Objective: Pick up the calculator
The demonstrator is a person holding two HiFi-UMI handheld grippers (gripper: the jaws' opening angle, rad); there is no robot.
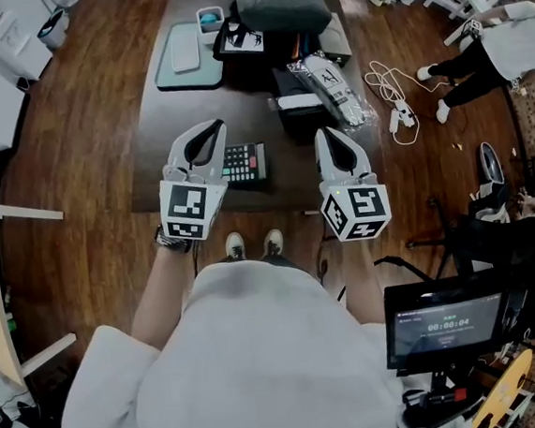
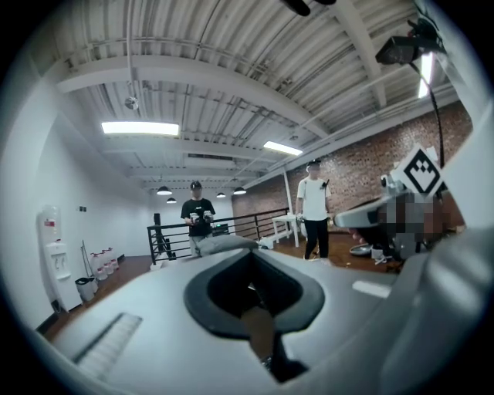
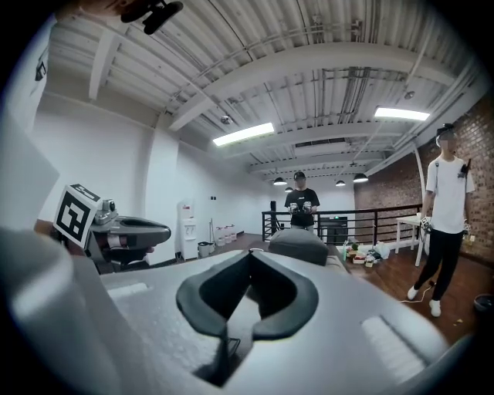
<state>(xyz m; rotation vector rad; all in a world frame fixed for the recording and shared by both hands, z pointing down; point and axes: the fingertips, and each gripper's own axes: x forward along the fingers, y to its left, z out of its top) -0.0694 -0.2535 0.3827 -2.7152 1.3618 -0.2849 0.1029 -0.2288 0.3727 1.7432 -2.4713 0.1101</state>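
1 calculator (image 1: 247,162) is seen lying flat near the lower edge of the dark table (image 1: 169,124), at the centre of the frame. Its left end is overlapped by the left gripper (image 1: 212,129), which is held above the table. The right gripper (image 1: 327,135) is held further right, apart from the calculator. Both pairs of jaws are pressed together, with nothing between them.

The approach is judged to be the step in hand. The jaws should be spread first and the nearer gripper tipped downward. The calculator's narrow sides should then be straddled before closing, since a flat body could be pushed rather than lifted.

Counted: 2 grippers, 1 calculator, 1 table, 1 grey bag (image 1: 280,0), 1 pale tray (image 1: 186,51).
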